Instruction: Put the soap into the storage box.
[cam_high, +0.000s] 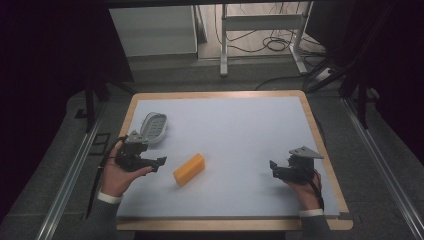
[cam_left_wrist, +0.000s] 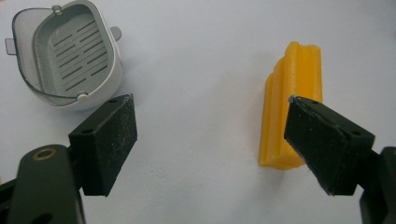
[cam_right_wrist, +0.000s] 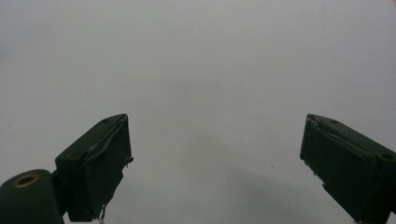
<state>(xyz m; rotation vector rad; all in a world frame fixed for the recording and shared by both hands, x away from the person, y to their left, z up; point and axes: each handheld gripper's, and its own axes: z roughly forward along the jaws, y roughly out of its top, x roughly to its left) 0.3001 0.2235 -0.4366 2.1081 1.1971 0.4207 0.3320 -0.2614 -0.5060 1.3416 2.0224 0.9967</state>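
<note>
The yellow soap bar (cam_high: 189, 169) lies flat on the white desk (cam_high: 240, 130), just right of the left gripper (cam_high: 161, 161) and well apart from the right gripper (cam_high: 272, 165). Near it, behind the left hand (cam_high: 120, 172), a grey soap dish (cam_high: 154, 127) with a slotted floor and a clear rim is seen, standing empty. In the left gripper view the jaws are spread wide and nothing is held between them; the soap bar (cam_left_wrist: 292, 102) sits ahead of the right-hand jaw, partly hidden behind it, and the soap dish (cam_left_wrist: 70, 51) is seen beyond the left-hand jaw. In the right gripper view the jaws are likewise spread apart and empty, with bare desk (cam_right_wrist: 201, 70) in front of them. Judged from this, the work is at its very start: the bar has not been gripped or lifted, and the dish has not been touched. Left to do, most likely, are lining the left jaws up around the bar, closing on it, and carrying it into the dish.
</note>
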